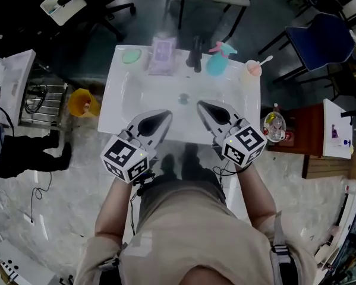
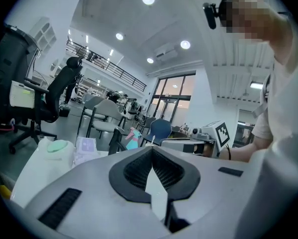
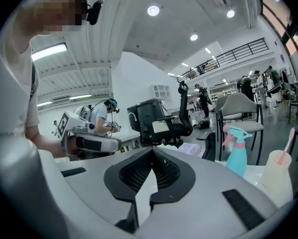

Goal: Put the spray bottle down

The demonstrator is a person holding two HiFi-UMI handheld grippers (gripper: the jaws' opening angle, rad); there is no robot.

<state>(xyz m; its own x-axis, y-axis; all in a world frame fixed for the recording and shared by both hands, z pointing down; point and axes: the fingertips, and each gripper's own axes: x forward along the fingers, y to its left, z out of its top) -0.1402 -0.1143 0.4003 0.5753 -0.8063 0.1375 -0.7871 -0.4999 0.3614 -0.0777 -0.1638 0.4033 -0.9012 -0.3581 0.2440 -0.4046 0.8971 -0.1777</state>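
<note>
I have both grippers low over the near edge of the white table [image 1: 121,108], with nothing in either one. The left gripper [image 1: 165,113] has its jaws clenched tip to tip with nothing between them, and the right gripper [image 1: 201,104] is the same, pads pressed together on nothing.

The spray bottle [image 1: 218,60] stands upright at the far edge of the table, teal with a pink trigger, well apart from both grippers. Just to its left is a dark upright fixture [image 1: 195,53], too dim for me to say what it is. Further left lie a lilac packet [image 1: 162,55] and a round pale green lid [image 1: 131,56]. On the bottle's right stands a pale cup [image 1: 253,69] with a stick or straw leaning out of it. Between my jaws and that back row the table dips to a small drain [image 1: 183,98].

Off the table, a yellow bucket [image 1: 82,103] sits on the floor at the left. A glass jar [image 1: 274,126] stands on a reddish cabinet at the right, and a blue chair [image 1: 320,37] is beyond that.
</note>
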